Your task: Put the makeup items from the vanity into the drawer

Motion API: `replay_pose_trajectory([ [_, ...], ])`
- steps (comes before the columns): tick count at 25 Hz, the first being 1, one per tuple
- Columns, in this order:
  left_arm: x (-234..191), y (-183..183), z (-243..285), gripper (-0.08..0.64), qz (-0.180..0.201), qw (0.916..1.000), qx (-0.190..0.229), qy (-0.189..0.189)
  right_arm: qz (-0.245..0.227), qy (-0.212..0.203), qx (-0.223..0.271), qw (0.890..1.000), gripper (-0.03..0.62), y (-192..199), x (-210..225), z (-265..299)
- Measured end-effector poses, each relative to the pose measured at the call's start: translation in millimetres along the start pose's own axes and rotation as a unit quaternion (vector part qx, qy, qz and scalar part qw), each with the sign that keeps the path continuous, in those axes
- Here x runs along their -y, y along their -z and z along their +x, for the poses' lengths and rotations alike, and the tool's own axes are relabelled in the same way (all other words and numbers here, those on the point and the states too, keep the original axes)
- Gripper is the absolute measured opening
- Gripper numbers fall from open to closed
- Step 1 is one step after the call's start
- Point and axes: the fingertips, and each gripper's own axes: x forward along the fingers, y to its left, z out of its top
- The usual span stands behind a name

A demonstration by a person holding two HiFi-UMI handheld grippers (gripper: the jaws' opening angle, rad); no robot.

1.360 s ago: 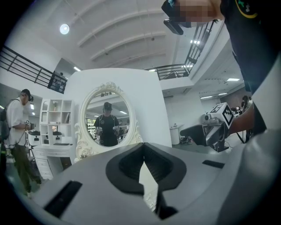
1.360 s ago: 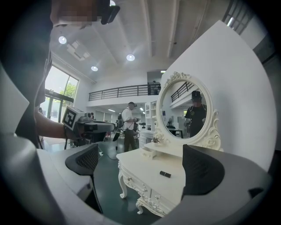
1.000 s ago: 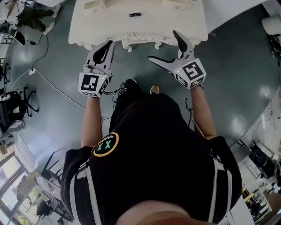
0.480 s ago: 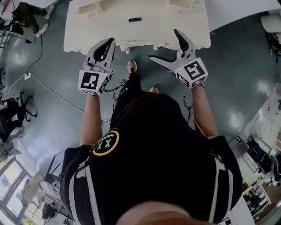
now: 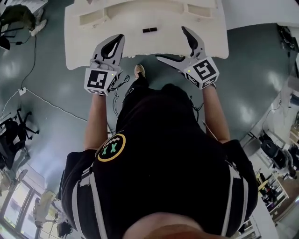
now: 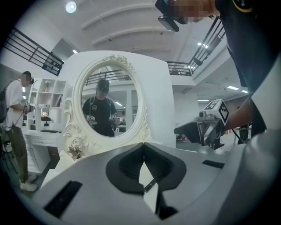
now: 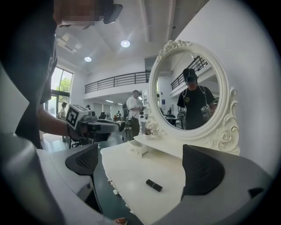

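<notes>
A small black lipstick tube [image 5: 149,30] lies on the white vanity top [image 5: 135,44], also in the right gripper view [image 7: 154,185] between the jaws' line of sight. My left gripper [image 5: 113,46] hovers over the vanity's front left, jaws shut and empty, tips meeting in its own view [image 6: 142,146]. My right gripper [image 5: 172,43] is over the front right, jaws wide open with nothing between them [image 7: 142,166]. The lipstick lies a little beyond and between both grippers. No open drawer shows.
An oval mirror [image 7: 191,94] in an ornate frame stands at the vanity's back. Small drawer boxes [image 5: 93,18] sit at the back left and back right [image 5: 201,9]. The floor [image 5: 42,102] is grey-green, with cables. Other people stand farther off.
The person has stepped closer to the vanity. Both grippers, earlier short of its front edge, now reach over the top. Jaw states are unchanged.
</notes>
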Motion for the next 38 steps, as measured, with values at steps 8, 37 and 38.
replay_pose_trajectory([
  [8,-35,16,25,0.021,-0.017,0.9997,-0.016,-0.005,0.006,-0.022,-0.019,1.0,0.6,10,23,45],
  [37,-59,6,31,0.02,-0.027,0.9946,-0.034,-0.094,-0.084,-0.177,-0.26,0.946,0.566,219,57,169],
  [38,-60,6,31,0.021,-0.027,0.9945,-0.033,-0.096,-0.084,-0.177,-0.259,0.946,0.566,218,57,169],
])
